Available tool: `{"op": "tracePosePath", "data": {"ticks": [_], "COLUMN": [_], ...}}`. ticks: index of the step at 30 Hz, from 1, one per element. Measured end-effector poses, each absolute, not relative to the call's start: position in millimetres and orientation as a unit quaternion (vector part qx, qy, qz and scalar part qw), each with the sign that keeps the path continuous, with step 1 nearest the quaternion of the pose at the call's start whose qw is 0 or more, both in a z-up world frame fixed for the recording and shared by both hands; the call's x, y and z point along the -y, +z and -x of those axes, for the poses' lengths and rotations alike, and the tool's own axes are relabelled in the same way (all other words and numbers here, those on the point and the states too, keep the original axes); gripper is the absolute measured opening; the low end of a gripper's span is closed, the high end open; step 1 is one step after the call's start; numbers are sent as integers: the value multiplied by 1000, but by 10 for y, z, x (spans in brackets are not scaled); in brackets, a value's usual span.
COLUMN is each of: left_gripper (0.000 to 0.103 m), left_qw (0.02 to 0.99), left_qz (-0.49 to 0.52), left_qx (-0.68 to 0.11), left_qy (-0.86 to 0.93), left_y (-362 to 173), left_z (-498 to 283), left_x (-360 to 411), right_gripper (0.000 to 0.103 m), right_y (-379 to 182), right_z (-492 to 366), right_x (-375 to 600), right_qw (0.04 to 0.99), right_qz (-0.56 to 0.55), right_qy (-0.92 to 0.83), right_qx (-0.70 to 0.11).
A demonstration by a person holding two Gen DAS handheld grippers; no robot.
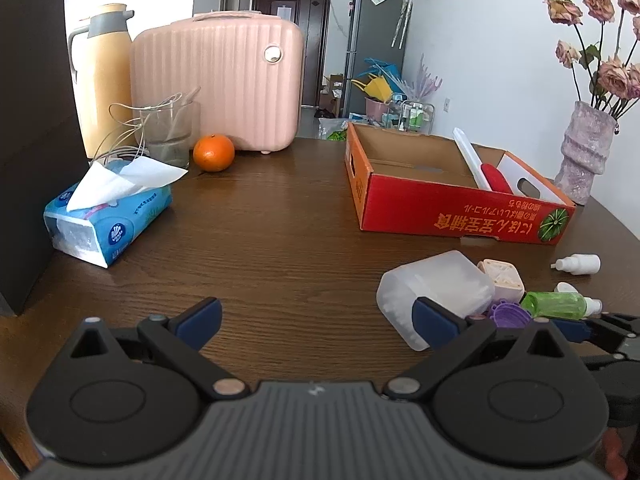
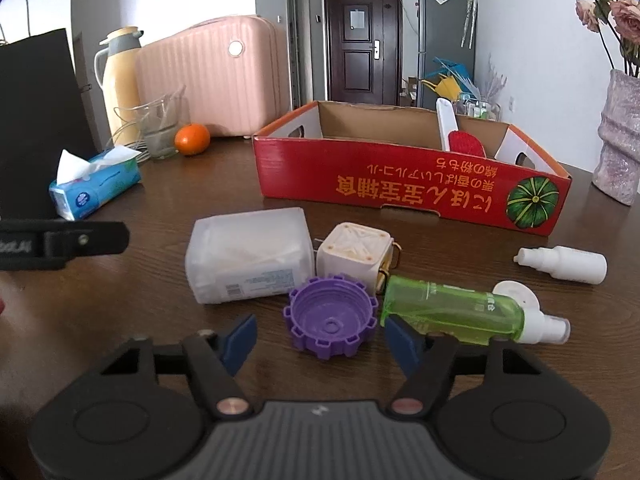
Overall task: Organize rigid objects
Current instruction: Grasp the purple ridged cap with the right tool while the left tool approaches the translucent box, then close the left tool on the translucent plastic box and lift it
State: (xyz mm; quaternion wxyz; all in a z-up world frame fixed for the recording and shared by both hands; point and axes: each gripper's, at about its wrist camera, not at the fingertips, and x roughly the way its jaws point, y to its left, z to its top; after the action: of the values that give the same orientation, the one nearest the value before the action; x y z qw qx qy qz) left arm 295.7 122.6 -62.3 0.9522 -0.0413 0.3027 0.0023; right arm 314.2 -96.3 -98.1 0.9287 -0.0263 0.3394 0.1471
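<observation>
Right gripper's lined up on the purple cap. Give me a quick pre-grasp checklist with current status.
1. Purple cap sits between the jaws of the right gripper: ok.
2. Pads pressing on the cap: not ok, gaps show on both sides.
3. Green spray bottle clear of the right jaw: not ok, it lies right beside it.
4. Red cardboard box has free room: ok.
5. Left gripper empty and open: ok.

A purple cap (image 2: 331, 322) lies open side up beside a green bottle (image 2: 452, 312) on its side; behind sit a frosted tub (image 2: 248, 260) (toppled), a cream cube (image 2: 356, 254) and a red box (image 2: 412, 188).
</observation>
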Motion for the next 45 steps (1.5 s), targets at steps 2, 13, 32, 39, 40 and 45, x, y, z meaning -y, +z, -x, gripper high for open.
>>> {"op": "tracePosePath", "data": {"ticks": [2, 13, 32, 39, 40, 45], "left_gripper": [103, 103, 103, 103, 103, 103], "left_qw": [953, 951, 949, 942, 940, 935], "left_qz": [42, 39, -22, -62, -64, -86], "left_qx": [-302, -307, -315, -329, -331, -338], "left_qy": [0, 0, -25, -42, -45, -61], "left_y": [-619, -658, -671, -769, -786, -880], "left_z": [-2953, -2977, -3157, -3357, -3388, -3531], "left_x": [-1222, -1201, -782, -506, -476, -310], "right_gripper": [63, 52, 52, 52, 52, 52], "right_y": [-998, -1060, -627, -628, -642, -701], "right_z": [-3180, -3240, -3027, -3107, -3126, -3191], "right_x": [934, 911, 1502, 1950, 2017, 2217], "right_qw": [928, 928, 955, 962, 963, 964], "right_qz": [30, 27, -14, -18, -20, -45], "right_qy": [145, 144, 136, 95, 88, 71], "right_qx": [-342, -343, -263, -255, -255, -254]}}
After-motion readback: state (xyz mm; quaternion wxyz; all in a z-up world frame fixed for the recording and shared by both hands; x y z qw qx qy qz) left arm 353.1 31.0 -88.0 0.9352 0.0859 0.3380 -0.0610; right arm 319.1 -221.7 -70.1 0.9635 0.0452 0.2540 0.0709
